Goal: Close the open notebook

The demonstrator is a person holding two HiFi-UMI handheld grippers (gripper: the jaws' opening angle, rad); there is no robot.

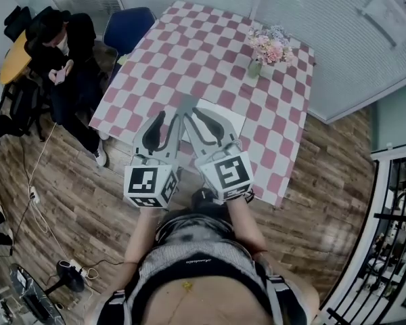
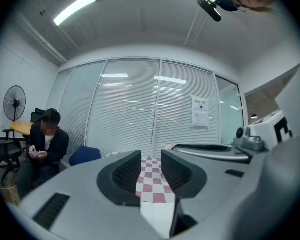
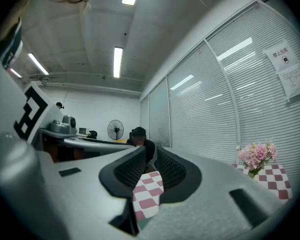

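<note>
- Bystander (image 1: 61,53), seated off the table's left corner, head bent over cupped hands; also shows far left in the left gripper view (image 2: 45,144).
- Blue chair (image 1: 128,26) pushed to the table's far-left edge, just beside the bystander.
- Table (image 1: 189,46) under a pink-and-white checked cloth, running away from the wearer.
- Left forearm (image 1: 145,232) reaches forward from the torso, marker cube uppermost and facing the head camera.
- Left gripper (image 1: 170,114) is held over the table's near edge, fingers angled inward toward the other gripper. In its own view (image 2: 151,166) the jaws stand a modest gap apart with nothing between them; only checked cloth and a white patch show through the gap.
- Notebook (image 1: 231,119): white, flat on the cloth near the table's near edge, mostly hidden under both grippers. Cannot tell from here how its pages lie. The white patch low in the left gripper view (image 2: 157,214) appears to be part of it.
- Right forearm (image 1: 247,222) mirrors the left one, cube up.
- Right gripper (image 1: 201,119) is over the notebook, its tips close to the left gripper's. Its own view (image 3: 151,164) shows the jaws narrowly parted, gripping nothing.
- Pink flowers (image 1: 271,46) in a small vase stand near the table's far-right side, well apart from both grippers.
</note>
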